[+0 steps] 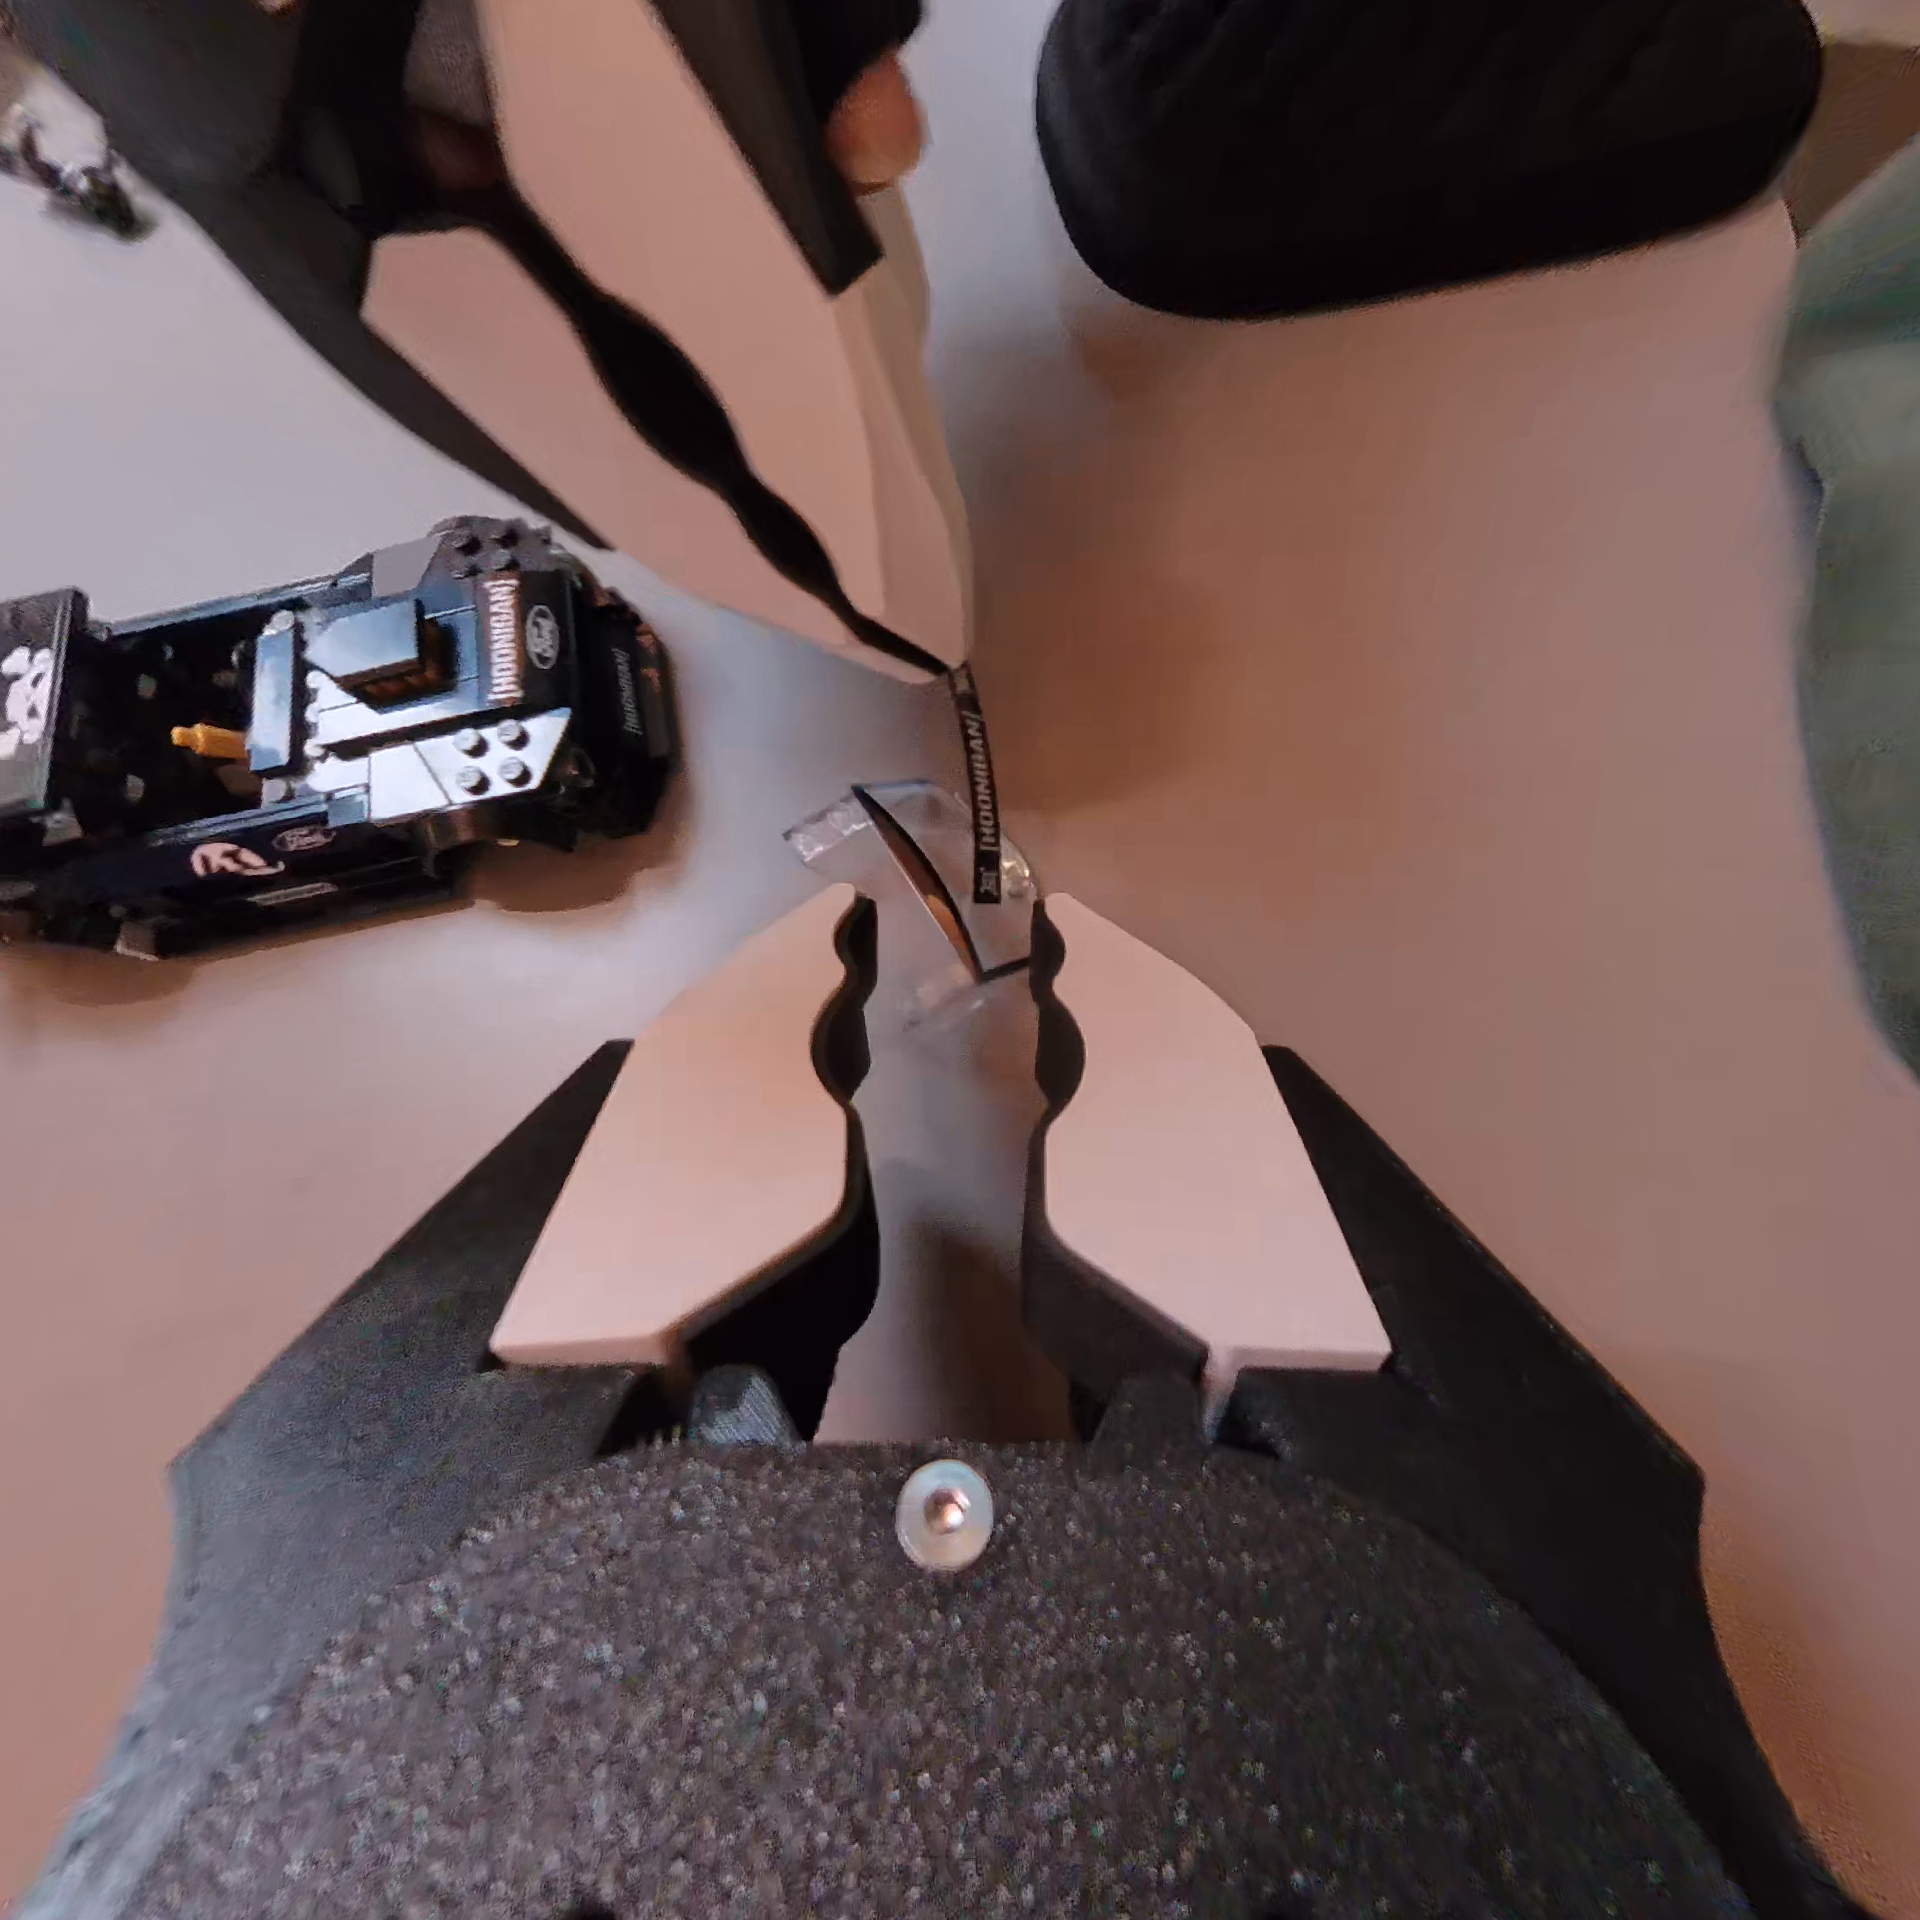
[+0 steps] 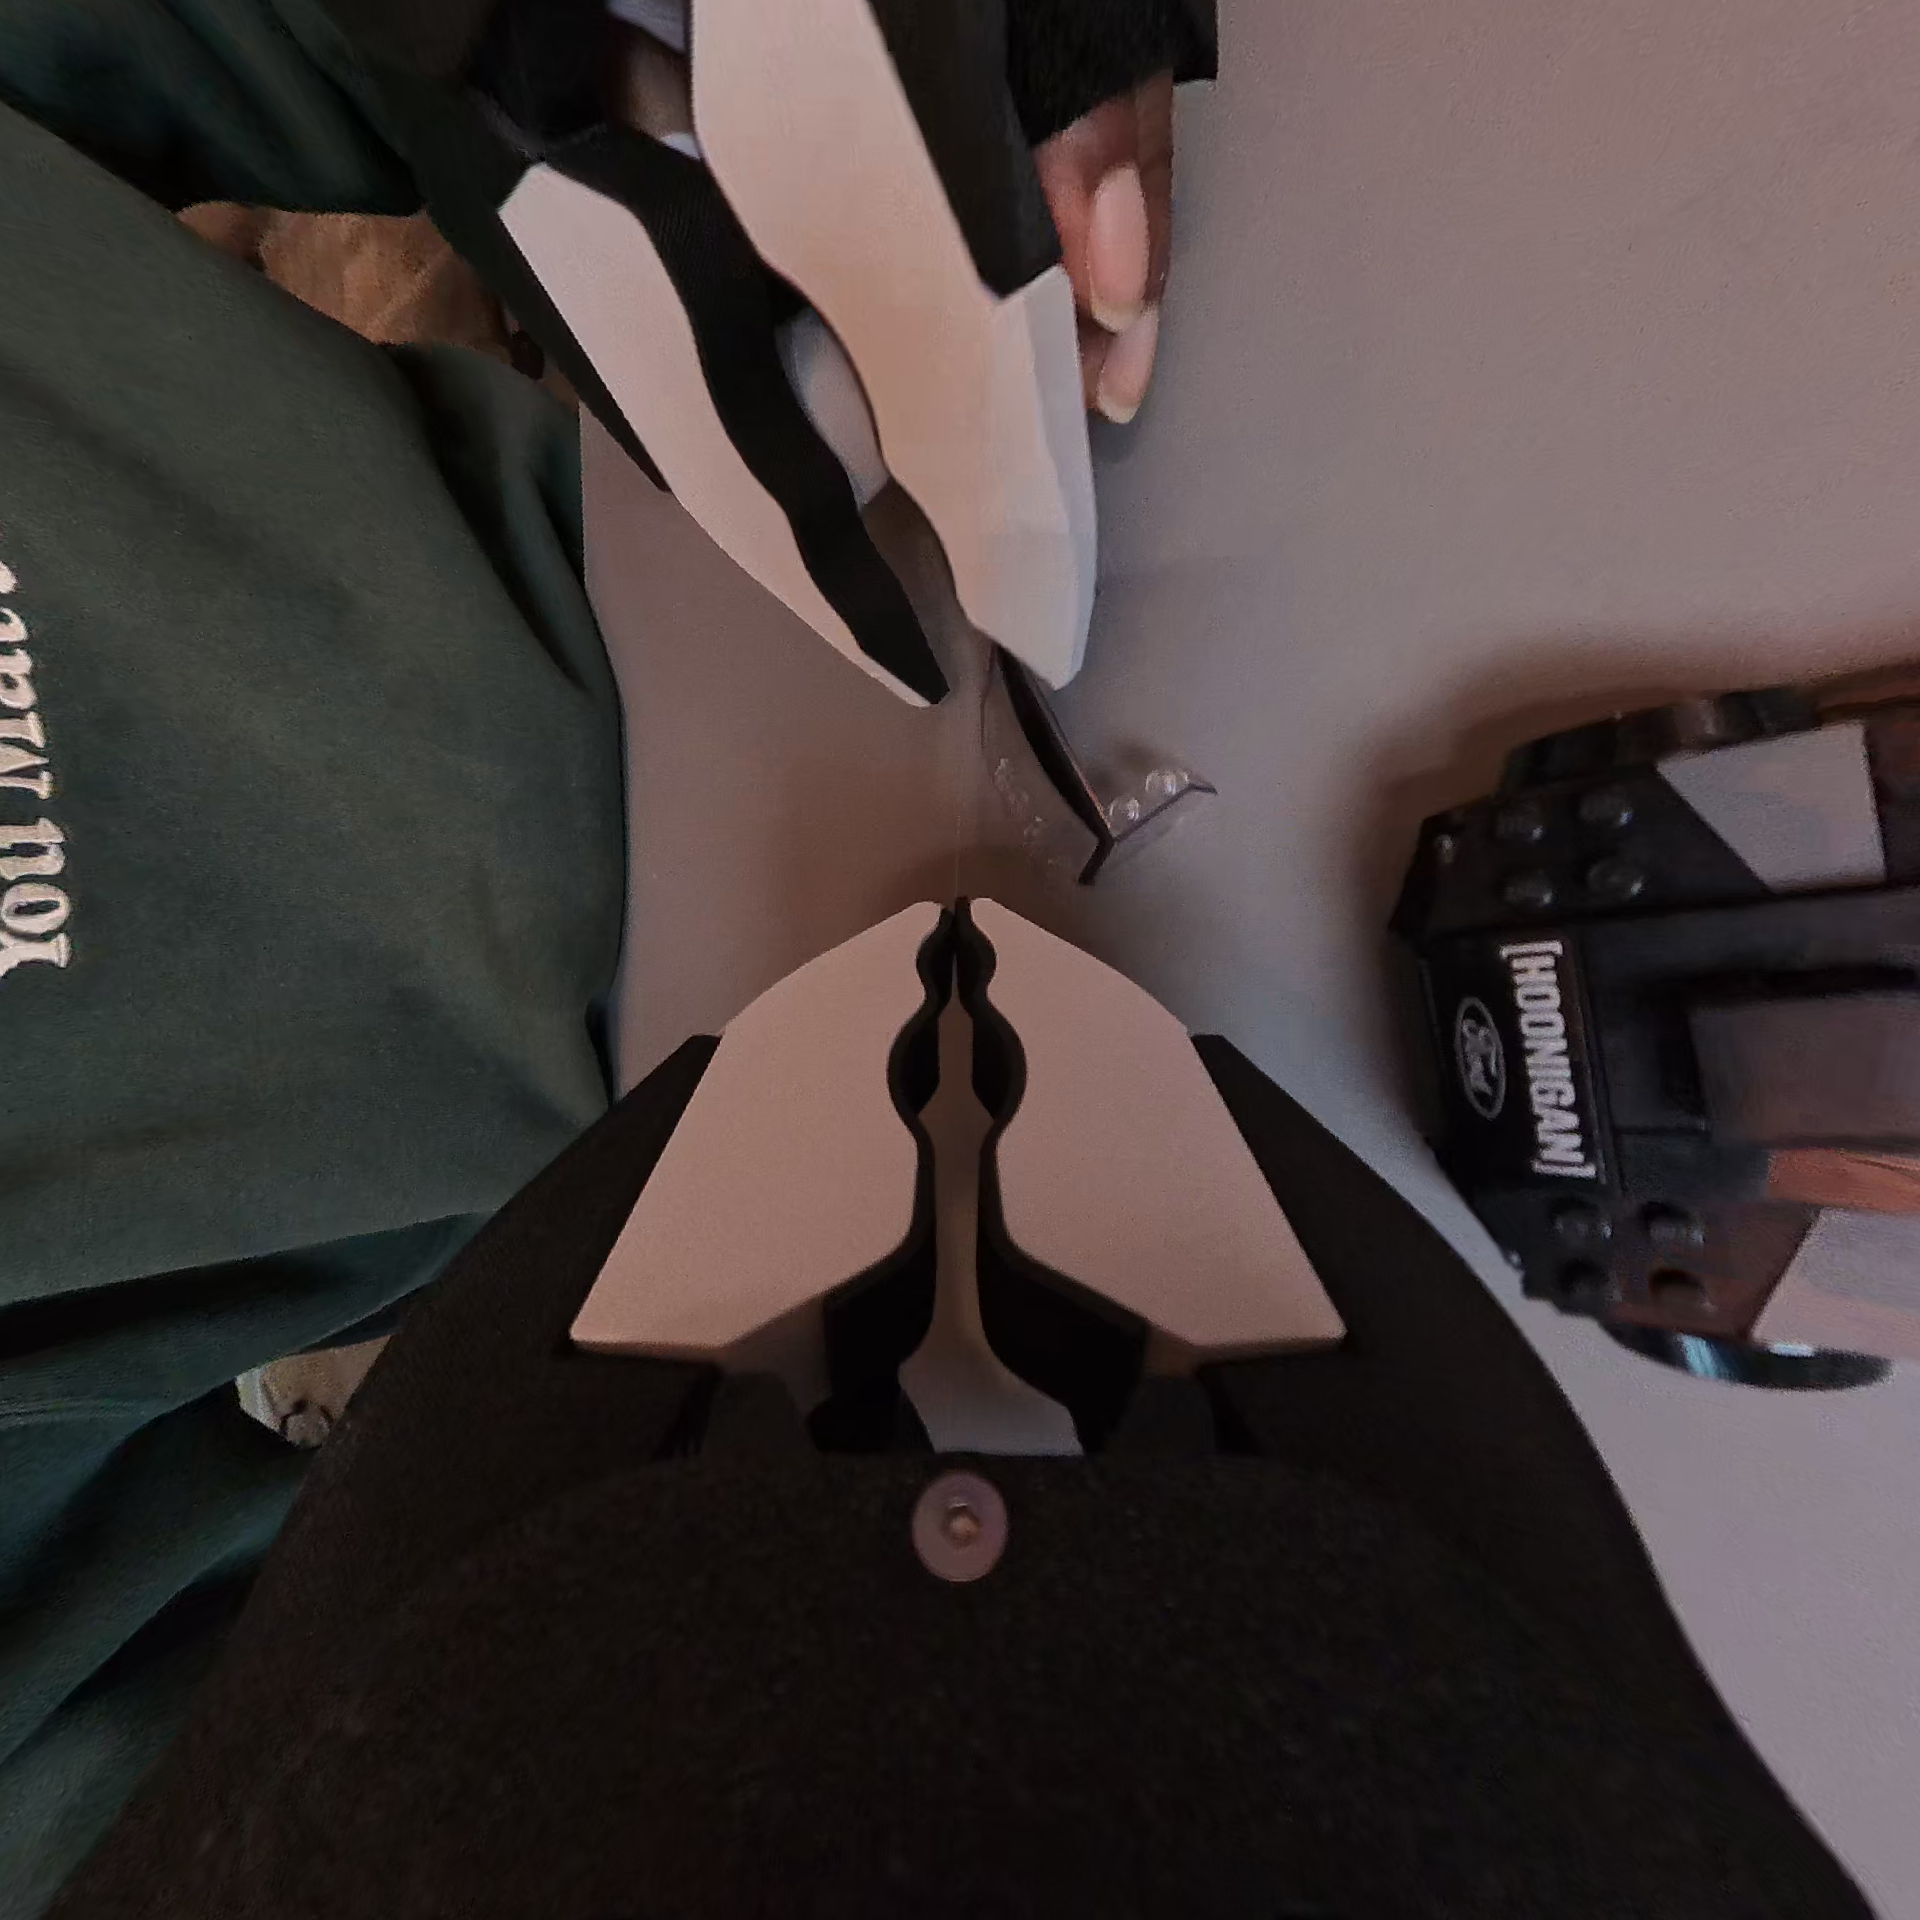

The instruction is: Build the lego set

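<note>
My left gripper (image 1: pixel 945 904) is shut on a clear windscreen piece (image 1: pixel 899 842) and holds it a little above the table. My right gripper (image 2: pixel 956 906) is shut on a thin black sticker strip (image 1: pixel 977 774). The strip's lower end lies against the windscreen. In the right wrist view the strip (image 2: pixel 955 831) shows edge-on as a fine line running up to the windscreen (image 2: pixel 1143 800), which sits in the left gripper (image 2: pixel 1003 681). In the left wrist view the right gripper (image 1: pixel 935 665) comes in from the upper left. The black lego car (image 1: pixel 364 727) stands on the table to the left, roof open.
The car also shows at the right of the right wrist view (image 2: pixel 1662 1039), close to the grippers. A person's green sweater (image 2: pixel 260 727) fills that view's left side. A black sleeve (image 1: pixel 1423 135) is at the top. Small loose dark parts (image 1: pixel 73 177) lie far left on the grey table (image 1: pixel 1351 727). Some 4 cm of space lies between my two pairs of fingers.
</note>
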Demonstrator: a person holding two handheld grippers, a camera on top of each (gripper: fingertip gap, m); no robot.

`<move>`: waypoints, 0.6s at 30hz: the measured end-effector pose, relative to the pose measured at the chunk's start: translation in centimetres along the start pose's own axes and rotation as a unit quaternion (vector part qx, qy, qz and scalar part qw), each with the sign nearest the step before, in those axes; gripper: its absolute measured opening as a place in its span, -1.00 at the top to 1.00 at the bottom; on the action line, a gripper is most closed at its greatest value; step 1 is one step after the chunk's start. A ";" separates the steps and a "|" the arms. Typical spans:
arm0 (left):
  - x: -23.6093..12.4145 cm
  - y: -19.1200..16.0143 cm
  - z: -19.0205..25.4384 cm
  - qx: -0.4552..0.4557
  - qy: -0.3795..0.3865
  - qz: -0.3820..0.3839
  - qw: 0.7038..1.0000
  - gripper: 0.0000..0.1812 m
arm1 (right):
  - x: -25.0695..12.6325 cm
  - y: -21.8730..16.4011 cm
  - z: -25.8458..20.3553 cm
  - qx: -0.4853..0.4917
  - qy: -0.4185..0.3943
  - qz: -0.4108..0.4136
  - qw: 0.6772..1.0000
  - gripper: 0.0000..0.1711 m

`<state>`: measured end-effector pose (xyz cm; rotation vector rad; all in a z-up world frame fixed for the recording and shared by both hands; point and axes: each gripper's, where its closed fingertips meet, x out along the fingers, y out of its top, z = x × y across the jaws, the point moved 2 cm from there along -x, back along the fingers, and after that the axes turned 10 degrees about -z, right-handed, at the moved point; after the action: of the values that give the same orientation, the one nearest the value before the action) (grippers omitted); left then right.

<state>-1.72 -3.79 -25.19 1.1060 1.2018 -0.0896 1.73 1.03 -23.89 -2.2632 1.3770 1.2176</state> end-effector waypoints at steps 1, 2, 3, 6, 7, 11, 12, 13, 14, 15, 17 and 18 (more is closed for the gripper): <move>0.1 0.2 -0.1 -0.020 -0.004 0.003 1.000 0.68 | -0.1 -0.3 -0.1 0.001 -0.001 0.003 1.000 1.00; 0.2 0.3 -0.3 -0.041 -0.006 0.003 0.999 0.67 | -0.2 -0.6 -0.2 0.003 -0.003 0.007 1.000 1.00; 0.4 0.4 -0.6 -0.066 -0.002 -0.001 0.998 0.67 | -0.3 -1.0 -0.3 0.005 -0.005 0.011 1.000 1.00; 0.7 0.5 -1.2 -0.130 -0.002 -0.009 0.992 0.66 | -0.6 -2.1 -0.7 0.014 -0.009 0.025 1.000 1.00; 0.8 0.5 -1.3 -0.136 0.001 -0.015 0.991 0.66 | -0.7 -2.5 -0.8 0.017 -0.009 0.029 0.999 1.00; 1.4 0.6 -1.1 -0.132 -0.006 -0.031 0.991 0.79 | -0.9 -3.5 -1.1 0.024 -0.010 0.042 0.999 1.00; 1.5 0.7 -1.0 -0.124 -0.009 -0.033 0.992 0.83 | -0.9 -3.6 -1.2 0.025 -0.010 0.044 0.999 1.00; 1.6 0.8 -1.0 -0.114 -0.012 -0.033 0.993 0.87 | -1.0 -3.6 -1.2 0.024 -0.010 0.046 0.999 1.00; 1.6 0.9 -0.8 -0.102 -0.018 -0.033 0.994 0.89 | -1.0 -3.6 -1.3 0.023 -0.010 0.047 0.999 1.00; 1.7 0.9 -0.7 -0.088 -0.026 -0.032 0.995 0.89 | -1.0 -3.5 -1.4 0.021 -0.010 0.047 0.999 1.00; 1.7 1.0 -0.3 -0.061 -0.046 -0.028 0.997 0.89 | -0.9 -3.4 -1.6 0.016 -0.010 0.047 0.999 1.00; 1.7 1.1 -0.1 -0.045 -0.057 -0.025 0.997 0.89 | -0.9 -3.2 -1.7 0.013 -0.010 0.047 0.999 1.00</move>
<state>-0.40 -2.37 -25.85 0.9801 1.1212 -0.1332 5.09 2.34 -22.87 -2.1846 1.4997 1.2393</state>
